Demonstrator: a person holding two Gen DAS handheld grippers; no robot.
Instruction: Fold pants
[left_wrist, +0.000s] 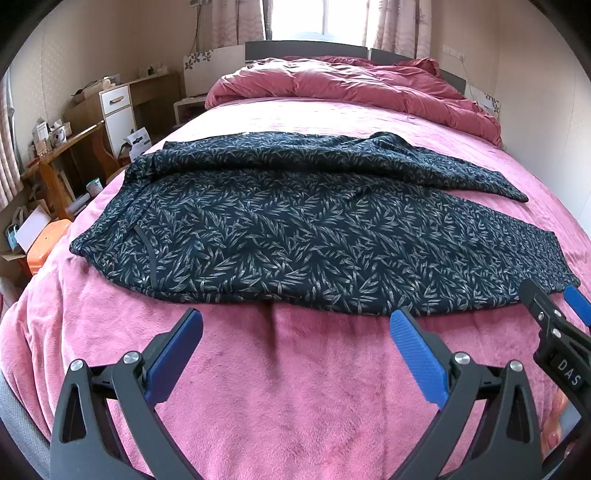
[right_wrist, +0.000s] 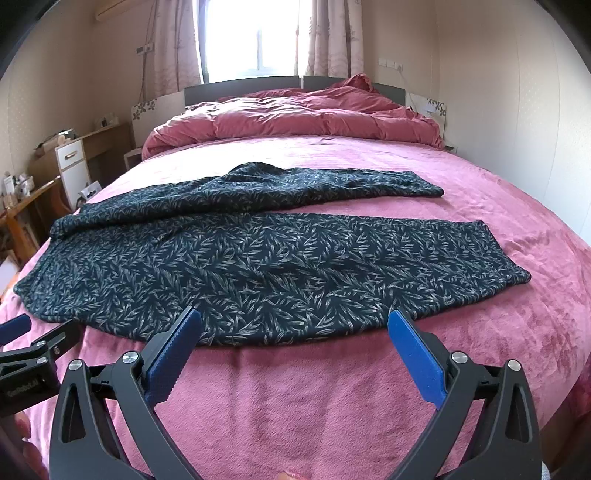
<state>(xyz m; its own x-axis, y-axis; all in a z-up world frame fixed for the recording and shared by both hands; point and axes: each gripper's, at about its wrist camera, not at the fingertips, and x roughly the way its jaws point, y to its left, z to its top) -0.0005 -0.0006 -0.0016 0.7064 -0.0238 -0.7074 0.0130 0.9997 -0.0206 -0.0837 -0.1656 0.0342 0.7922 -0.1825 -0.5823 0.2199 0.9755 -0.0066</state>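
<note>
Dark navy pants with a pale leaf print (left_wrist: 295, 229) lie spread across the pink bed, waist to the left and both legs running right; they also show in the right wrist view (right_wrist: 266, 254). The far leg lies bunched and partly over the near one. My left gripper (left_wrist: 295, 325) is open and empty, just short of the pants' near edge. My right gripper (right_wrist: 293, 323) is open and empty, at the near edge of the near leg. It shows in the left wrist view (left_wrist: 554, 306) at the right. The left gripper (right_wrist: 26, 332) shows at the left of the right wrist view.
The pink blanket (left_wrist: 295, 387) covers the bed. A crumpled red duvet (left_wrist: 351, 85) lies at the headboard. A wooden desk and cabinet with clutter (left_wrist: 92, 122) stand left of the bed, with an orange box (left_wrist: 48, 240) on the floor.
</note>
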